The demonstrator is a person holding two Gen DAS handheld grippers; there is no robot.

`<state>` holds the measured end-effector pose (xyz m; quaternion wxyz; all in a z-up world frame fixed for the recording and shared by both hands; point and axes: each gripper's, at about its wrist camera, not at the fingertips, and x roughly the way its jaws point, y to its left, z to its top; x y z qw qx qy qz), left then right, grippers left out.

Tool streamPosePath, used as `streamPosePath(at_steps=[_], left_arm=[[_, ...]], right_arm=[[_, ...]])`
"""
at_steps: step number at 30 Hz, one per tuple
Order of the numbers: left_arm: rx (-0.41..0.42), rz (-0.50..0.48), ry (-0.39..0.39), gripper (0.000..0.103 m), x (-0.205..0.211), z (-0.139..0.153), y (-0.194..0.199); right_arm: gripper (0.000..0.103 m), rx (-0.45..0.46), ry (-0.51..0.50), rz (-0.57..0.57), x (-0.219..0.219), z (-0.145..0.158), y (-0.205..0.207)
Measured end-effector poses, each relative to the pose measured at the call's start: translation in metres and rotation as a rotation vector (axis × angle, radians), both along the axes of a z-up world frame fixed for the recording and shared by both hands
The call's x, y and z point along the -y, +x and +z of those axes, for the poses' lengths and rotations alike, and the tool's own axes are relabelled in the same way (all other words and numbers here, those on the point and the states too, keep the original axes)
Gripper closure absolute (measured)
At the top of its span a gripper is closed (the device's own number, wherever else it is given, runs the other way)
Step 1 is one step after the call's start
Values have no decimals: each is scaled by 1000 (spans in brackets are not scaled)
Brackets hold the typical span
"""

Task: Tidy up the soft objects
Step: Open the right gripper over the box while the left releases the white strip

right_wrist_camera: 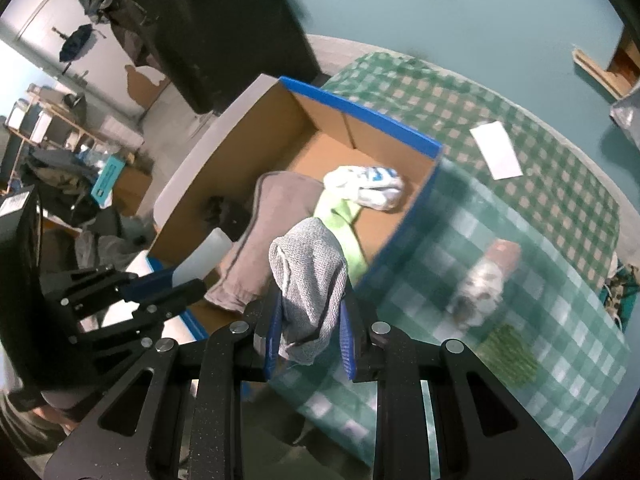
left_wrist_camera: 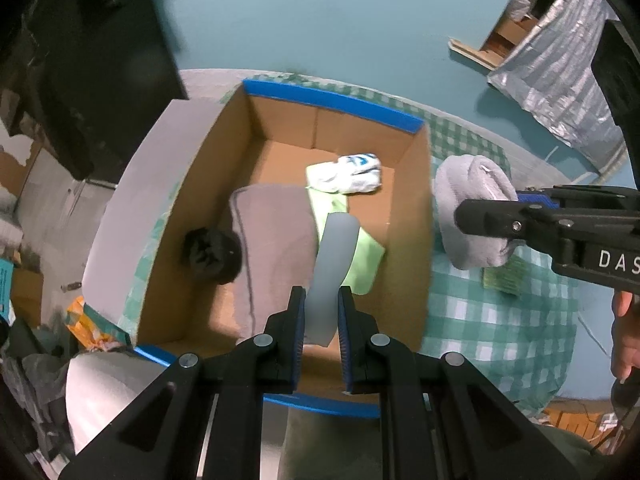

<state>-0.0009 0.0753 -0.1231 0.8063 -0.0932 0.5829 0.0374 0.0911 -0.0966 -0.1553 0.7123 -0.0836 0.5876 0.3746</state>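
Observation:
An open cardboard box (left_wrist_camera: 416,216) with blue-taped rims (right_wrist_camera: 360,114) holds a grey-brown cloth (left_wrist_camera: 276,236), a light green cloth (left_wrist_camera: 360,264), a white and blue sock bundle (left_wrist_camera: 352,174) and a black soft item (left_wrist_camera: 210,254). My left gripper (left_wrist_camera: 322,300) is shut on a pale grey-white soft strip (left_wrist_camera: 334,264) above the box's near side. My right gripper (right_wrist_camera: 310,320) is shut on a grey knitted cloth (right_wrist_camera: 310,280), held just right of the box over the checked tablecloth; it also shows in the left wrist view (left_wrist_camera: 472,208).
The box stands on a table with a green and white checked cloth (right_wrist_camera: 500,216). On it lie a white paper slip (right_wrist_camera: 496,150), a green bristly item (right_wrist_camera: 512,354) and a blurred white and red object (right_wrist_camera: 484,284). Clutter and a dark monitor (right_wrist_camera: 224,32) lie left.

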Motion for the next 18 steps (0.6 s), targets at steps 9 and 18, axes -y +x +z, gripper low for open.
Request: streamPosePath(at_steps=[9, 18], left_arm=[[-26, 52, 3, 88, -26, -16, 4], [-63, 69, 4, 88, -38, -33, 10]], right_arm=[[80, -54, -14, 38, -39, -19, 7], [80, -80, -62, 50, -60, -41, 10]])
